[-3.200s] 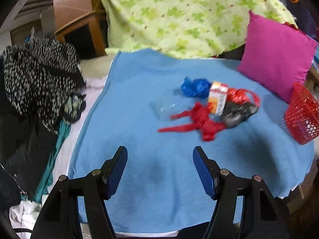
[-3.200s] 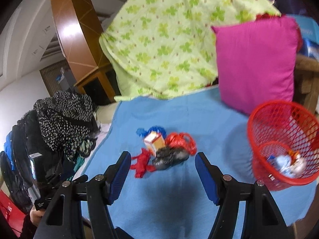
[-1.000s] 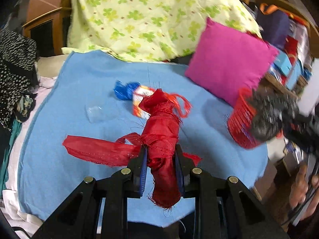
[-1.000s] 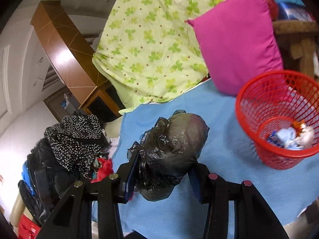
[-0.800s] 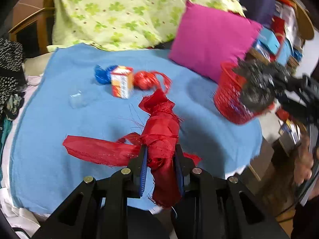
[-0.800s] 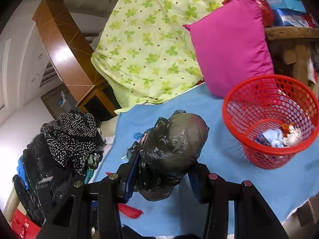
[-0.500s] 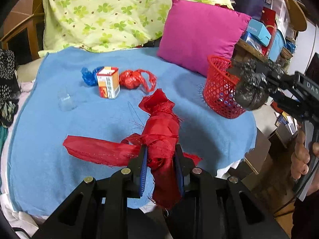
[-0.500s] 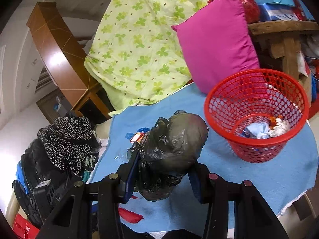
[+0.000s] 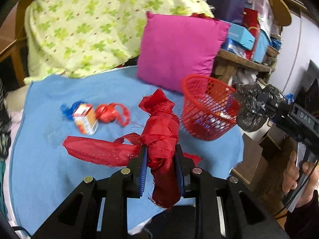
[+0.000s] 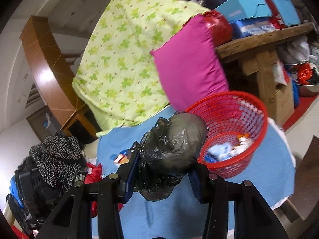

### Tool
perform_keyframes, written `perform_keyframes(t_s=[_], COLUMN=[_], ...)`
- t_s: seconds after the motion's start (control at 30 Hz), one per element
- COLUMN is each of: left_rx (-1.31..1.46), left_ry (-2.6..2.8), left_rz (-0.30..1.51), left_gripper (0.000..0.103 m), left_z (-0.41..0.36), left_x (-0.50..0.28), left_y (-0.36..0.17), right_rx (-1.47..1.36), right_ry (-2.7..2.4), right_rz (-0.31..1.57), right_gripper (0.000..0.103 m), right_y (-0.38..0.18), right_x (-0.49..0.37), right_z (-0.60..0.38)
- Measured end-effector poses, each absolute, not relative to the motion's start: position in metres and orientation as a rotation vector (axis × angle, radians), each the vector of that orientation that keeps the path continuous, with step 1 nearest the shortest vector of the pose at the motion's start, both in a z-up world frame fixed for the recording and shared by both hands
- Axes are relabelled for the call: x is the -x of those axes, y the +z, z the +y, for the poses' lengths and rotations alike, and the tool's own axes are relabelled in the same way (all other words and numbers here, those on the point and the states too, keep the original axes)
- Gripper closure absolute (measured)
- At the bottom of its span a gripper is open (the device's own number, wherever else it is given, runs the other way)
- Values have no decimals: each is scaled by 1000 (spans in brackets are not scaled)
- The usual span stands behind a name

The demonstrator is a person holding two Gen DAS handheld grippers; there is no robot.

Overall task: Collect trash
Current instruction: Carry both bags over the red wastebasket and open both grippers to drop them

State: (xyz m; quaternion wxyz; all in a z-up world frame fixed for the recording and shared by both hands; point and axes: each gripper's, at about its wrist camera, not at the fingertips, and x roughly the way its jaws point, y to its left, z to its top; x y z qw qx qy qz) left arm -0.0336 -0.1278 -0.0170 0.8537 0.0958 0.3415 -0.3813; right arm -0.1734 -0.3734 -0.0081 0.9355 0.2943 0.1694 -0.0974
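My left gripper (image 9: 161, 155) is shut on a bundle of frayed red cloth (image 9: 161, 127), held above the blue blanket (image 9: 39, 159); a loose tail of the cloth trails to the left. My right gripper (image 10: 162, 171) is shut on a crumpled black plastic bag (image 10: 175, 145), just left of the red mesh basket (image 10: 253, 139). In the left wrist view that bag (image 9: 251, 109) hangs beside the right rim of the basket (image 9: 207, 109). The basket holds a few scraps. On the blanket lie an orange-and-white carton (image 9: 85, 119), a red bag (image 9: 108, 113) and a blue wrapper (image 9: 67, 109).
A magenta pillow (image 9: 179, 51) leans behind the basket, against a green clover-print quilt (image 9: 89, 25). A wooden shelf (image 10: 263, 39) stacked with boxes stands at the right. Dark spotted clothing (image 10: 57, 155) is piled at the left. A hand (image 9: 299, 171) grips the right tool's handle.
Both grippers have carried their loads to the right; the basket now sits closer in each view. The black bag went from above the blanket to beside the basket's rim. Both grips are unchanged.
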Motion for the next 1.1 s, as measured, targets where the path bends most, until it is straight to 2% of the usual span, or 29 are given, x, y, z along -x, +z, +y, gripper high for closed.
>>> perform_keyframes(t_s=[0.5,0.83,0.93,0.97,1.0,1.1], left_rx=[-234,-254,-271,-276,-279,-300], left_ry=[-974,-987,-968,-962,-956,-935], left_rz=[650,655,673,682,685,685], left_gripper=[75,74,64,50,41,40], left_z=[-250,-313,-326,-328,-329,-328], left_x=[32,15,9,6,5,2], left_y=[29,17,4,-1,-4,-13], right_rx=[-641,-627,-645,-648,-653,-664], right_ry=[-376,-402,-401,-401,-390,-369], right_rz=[294,334,344,347,356,368], right_gripper=[54,54,52,51,49,40], right_y=[-5,-19,-25,-27,-30,-35], right_x=[215,184,174,170,165,152], right_z=[-455,-481,-487,-488,-490,-491])
